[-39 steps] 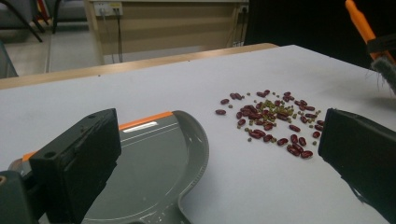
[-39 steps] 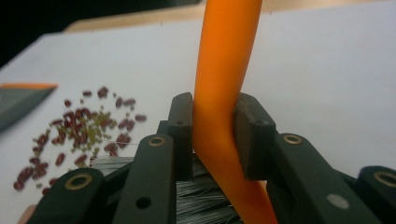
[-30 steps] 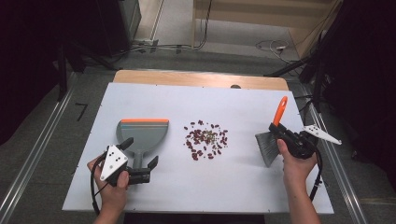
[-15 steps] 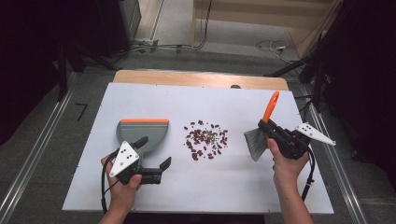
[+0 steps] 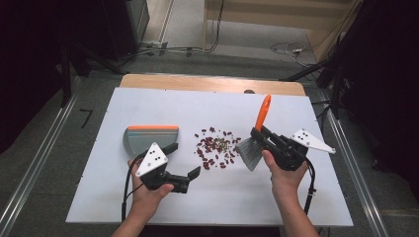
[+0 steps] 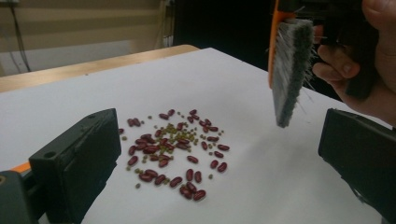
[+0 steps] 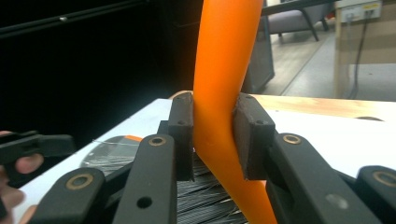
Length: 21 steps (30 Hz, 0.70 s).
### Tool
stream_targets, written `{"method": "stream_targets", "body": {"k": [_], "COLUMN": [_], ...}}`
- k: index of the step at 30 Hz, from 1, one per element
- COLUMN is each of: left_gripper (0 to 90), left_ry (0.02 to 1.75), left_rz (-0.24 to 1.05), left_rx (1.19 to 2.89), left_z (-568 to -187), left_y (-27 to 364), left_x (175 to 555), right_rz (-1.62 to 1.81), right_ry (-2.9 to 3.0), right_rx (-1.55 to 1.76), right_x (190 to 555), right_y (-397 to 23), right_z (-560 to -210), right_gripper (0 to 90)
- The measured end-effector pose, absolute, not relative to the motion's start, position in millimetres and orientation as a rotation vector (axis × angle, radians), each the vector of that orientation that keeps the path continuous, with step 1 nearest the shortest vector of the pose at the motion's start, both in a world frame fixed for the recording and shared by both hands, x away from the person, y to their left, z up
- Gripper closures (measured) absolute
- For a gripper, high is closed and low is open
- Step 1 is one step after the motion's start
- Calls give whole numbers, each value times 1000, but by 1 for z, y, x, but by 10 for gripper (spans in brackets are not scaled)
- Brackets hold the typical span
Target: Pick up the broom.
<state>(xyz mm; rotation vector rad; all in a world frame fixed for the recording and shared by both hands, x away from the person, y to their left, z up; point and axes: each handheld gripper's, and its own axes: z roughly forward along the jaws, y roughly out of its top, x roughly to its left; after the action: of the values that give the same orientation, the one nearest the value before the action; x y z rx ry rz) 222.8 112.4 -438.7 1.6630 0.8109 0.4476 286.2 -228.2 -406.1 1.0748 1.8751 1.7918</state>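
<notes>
The brush [image 7: 224, 93] handle's top and bristles run past the right gripper view's edges; the dustpan [image 5: 150, 140] seems partly hidden.

Brush [image 5: 257, 136]: glossy orange plastic handle, grey bristles; table [image 5: 148, 207] matt white.

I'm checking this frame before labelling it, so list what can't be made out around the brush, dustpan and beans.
- Brush bristle tips: high view too small to tell whether they touch the table; in the left gripper view they hang above it.
- Dustpan handle: high view, hidden behind the left gripper.
- Brush handle top: right gripper view, cut off by the upper edge.
- Small green beans: too small to count.
</notes>
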Motion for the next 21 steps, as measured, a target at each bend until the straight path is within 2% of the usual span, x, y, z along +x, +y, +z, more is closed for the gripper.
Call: {"method": "stream_targets", "body": {"k": [10,21], "left_gripper": [26,128], "left_ry": [750,731], "left_rz": [389,285], "left_rx": [1695,1737], "left_z": [-431,-441], "left_y": [79,58], "left_x": [232,230], "right_rz": [1819,1836], "right_ry": [1923,1966], "right_rx": [1002,930], "right_x": [278,265], "right_y": [-199,-172], "right_z": [-404,-403], "right_gripper": [694,694]}}
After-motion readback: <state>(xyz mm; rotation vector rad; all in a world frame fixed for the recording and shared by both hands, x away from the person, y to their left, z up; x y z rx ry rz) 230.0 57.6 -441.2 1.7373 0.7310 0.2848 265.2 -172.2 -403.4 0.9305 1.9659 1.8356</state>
